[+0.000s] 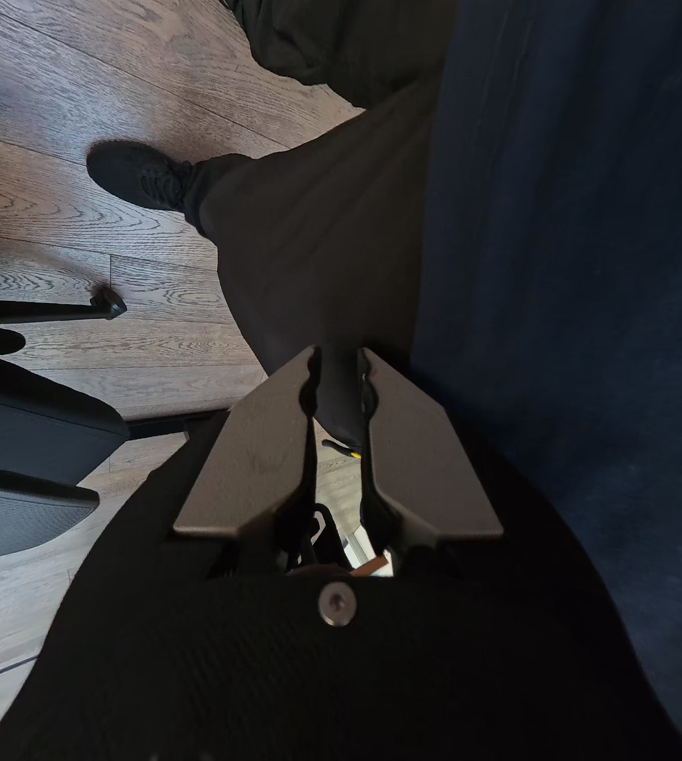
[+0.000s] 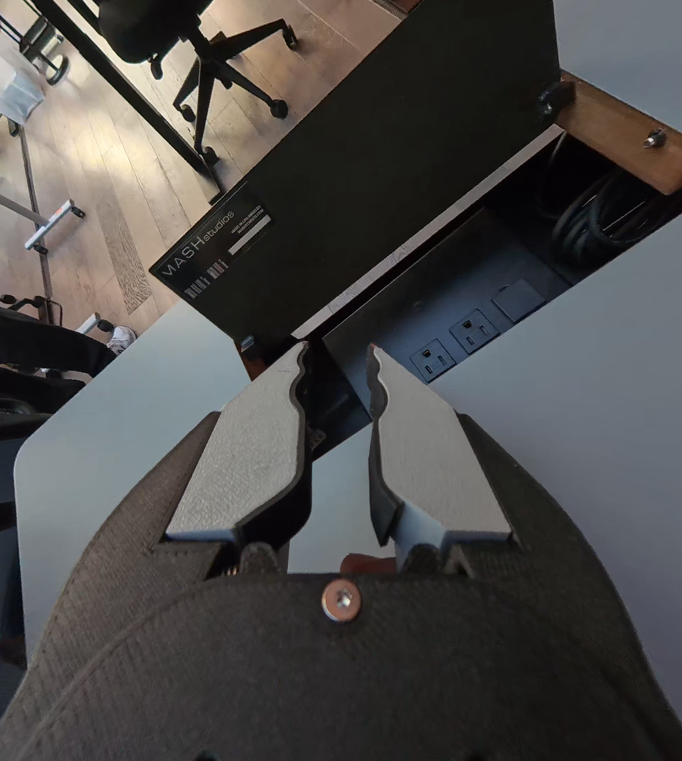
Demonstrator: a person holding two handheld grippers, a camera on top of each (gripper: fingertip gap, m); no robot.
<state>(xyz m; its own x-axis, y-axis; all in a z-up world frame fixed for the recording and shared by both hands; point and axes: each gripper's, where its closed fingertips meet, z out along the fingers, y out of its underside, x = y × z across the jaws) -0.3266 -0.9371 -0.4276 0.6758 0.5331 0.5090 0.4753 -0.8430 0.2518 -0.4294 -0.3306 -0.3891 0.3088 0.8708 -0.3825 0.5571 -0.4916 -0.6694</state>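
Grey tabletop (image 2: 578,453) under right gripper (image 2: 337,350), jaws parted, bare; left gripper (image 1: 339,354) jaws parted before dark trouser leg (image 1: 310,247).

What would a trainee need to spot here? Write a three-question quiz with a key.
1. True or false: the right gripper holds a plug.
2. How many power outlets show in the open desk hatch?
3. The left gripper points toward: A) a keyboard, B) a person's trouser leg above a wooden floor, C) a cup.

Key: 1 false, its jaws stand apart with nothing between them; 2 two; 3 B.
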